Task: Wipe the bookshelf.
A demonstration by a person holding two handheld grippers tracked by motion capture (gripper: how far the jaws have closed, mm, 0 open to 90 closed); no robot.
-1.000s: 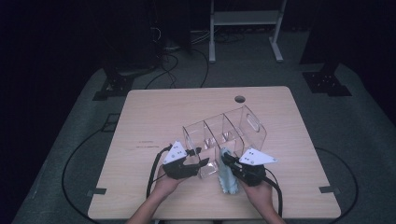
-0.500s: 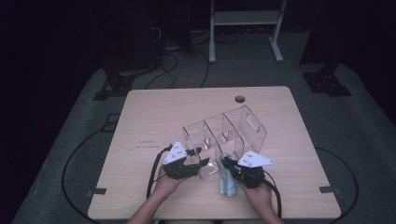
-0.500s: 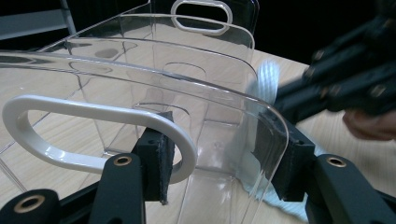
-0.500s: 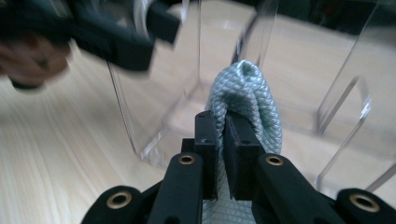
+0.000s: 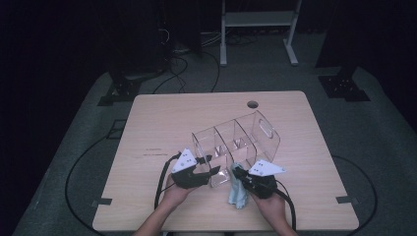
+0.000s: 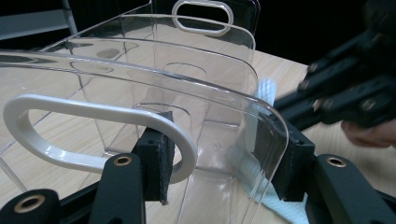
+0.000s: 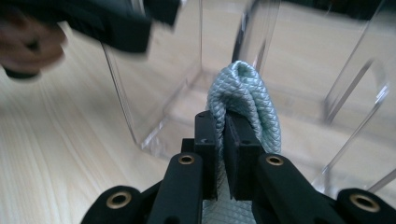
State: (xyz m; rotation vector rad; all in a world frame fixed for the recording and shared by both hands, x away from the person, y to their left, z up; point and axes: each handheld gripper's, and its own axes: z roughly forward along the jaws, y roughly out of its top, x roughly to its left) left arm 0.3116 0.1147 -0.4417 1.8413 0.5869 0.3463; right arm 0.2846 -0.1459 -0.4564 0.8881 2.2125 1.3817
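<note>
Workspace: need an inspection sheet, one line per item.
Surface: wooden table, round hole near far edge.
Job's things: clear organizer, three compartments, tilted; light blue cloth at its near end.
Clutter: nothing seen.
Grippers: left gripper clamps the organizer's near wall beside the white handle; right gripper shut on the cloth.
Cables: one trails from each gripper; more lie on the floor.
Surroundings: dark room, grey mat, white frame behind.
</note>
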